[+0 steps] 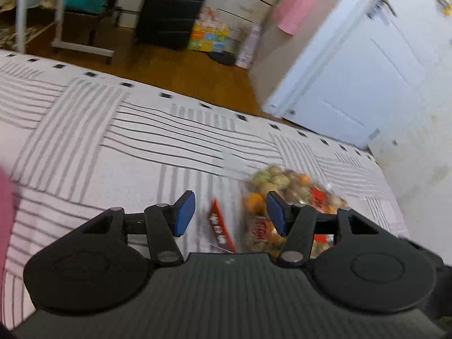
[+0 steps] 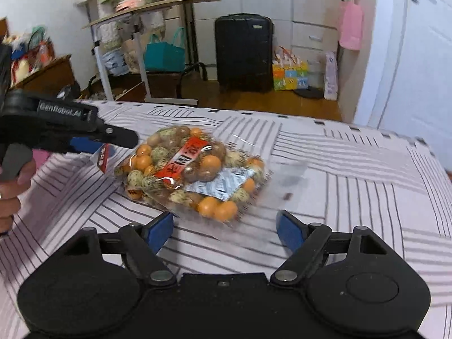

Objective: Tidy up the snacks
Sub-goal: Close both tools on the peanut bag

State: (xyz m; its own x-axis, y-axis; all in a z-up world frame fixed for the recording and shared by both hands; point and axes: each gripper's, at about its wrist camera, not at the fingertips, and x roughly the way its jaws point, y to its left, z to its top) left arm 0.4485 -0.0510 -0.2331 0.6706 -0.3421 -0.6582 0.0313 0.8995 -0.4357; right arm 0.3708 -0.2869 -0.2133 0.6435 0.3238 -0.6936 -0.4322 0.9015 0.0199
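My right claw (image 2: 224, 227) stands wide open above the white bedspread with grey stripes (image 2: 339, 197), its blue pads clear of everything. Dead ahead at twelve o'clock, a touch toward eleven, lies the task's thing: a clear plastic bag of round orange, brown and speckled green snacks (image 2: 192, 169), flat on the bedspread with a red printed label across its top. A silvery-white sachet (image 2: 223, 185) shows through the plastic on the side nearest me. The bag's near corner reaches in between my right pads without touching either.

My left claw (image 1: 230, 212) comes at the same bag from nine o'clock, as the right camera sees it, with my left hand (image 2: 11, 195) wrapped round its grip. Its jaws are parted too. A red card tag with white characters (image 1: 221, 230), at the bag's end, sits in the gap between the blue pads, and neither pad presses on it. From the left camera the body of the bag spreads toward one o'clock, partly behind the right-hand pad, and is blurred.

Beyond the bed edge at twelve o'clock the wooden floor carries a black hard-shell suitcase (image 2: 243, 50), with a colourful printed box (image 2: 289, 75) just beside it at one o'clock. A teal tote bag (image 2: 163, 52) sits at eleven o'clock, and a pink bag (image 2: 351, 25) hangs near a white door (image 1: 353, 84) at two.
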